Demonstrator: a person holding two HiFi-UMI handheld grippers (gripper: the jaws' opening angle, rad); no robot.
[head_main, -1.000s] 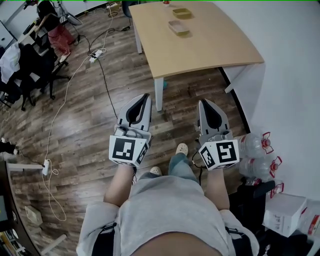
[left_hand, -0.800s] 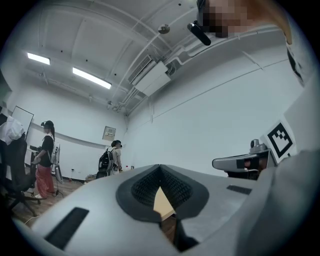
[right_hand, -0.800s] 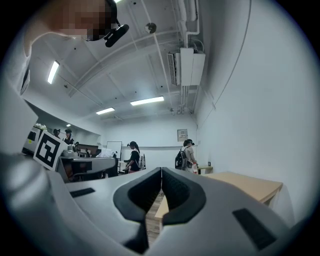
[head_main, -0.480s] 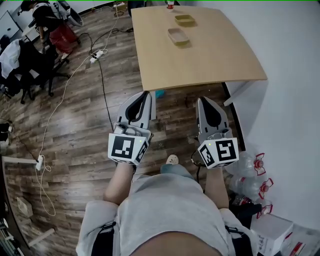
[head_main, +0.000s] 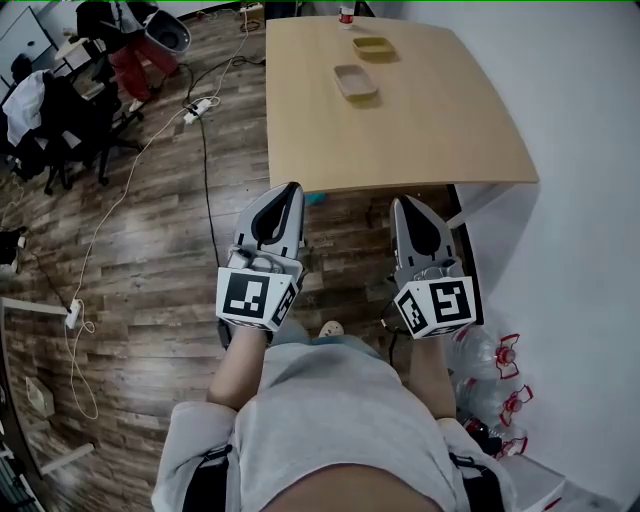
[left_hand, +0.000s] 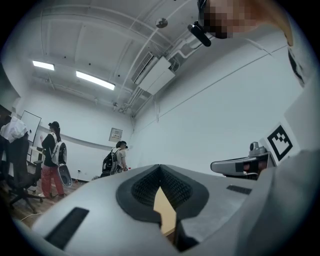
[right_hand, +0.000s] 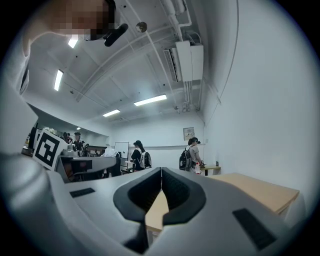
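Note:
My left gripper (head_main: 290, 190) and right gripper (head_main: 402, 204) are held side by side in front of my body, both shut with nothing between the jaws. Their tips reach the near edge of a light wooden table (head_main: 430, 130). In the left gripper view the shut left gripper (left_hand: 160, 169) points level across the room, and a strip of tabletop (left_hand: 165, 215) shows through the gap below the tips. The right gripper (right_hand: 161, 172) looks the same, with the table (right_hand: 260, 187) to its right. Two shallow trays (head_main: 356, 80) (head_main: 373, 46) and a small red-and-white container (head_main: 347, 15) sit at the table's far end.
A white wall (head_main: 580, 150) runs along the right of the table. Clear plastic bottles with red handles (head_main: 505, 385) lie on the floor at my right. Cables and a power strip (head_main: 197, 105) cross the wooden floor; office chairs (head_main: 60, 130) and people stand at far left.
I have walked forward: the table's near edge has come down the head view to meet the gripper tips. Both grippers keep their pose and stay shut.

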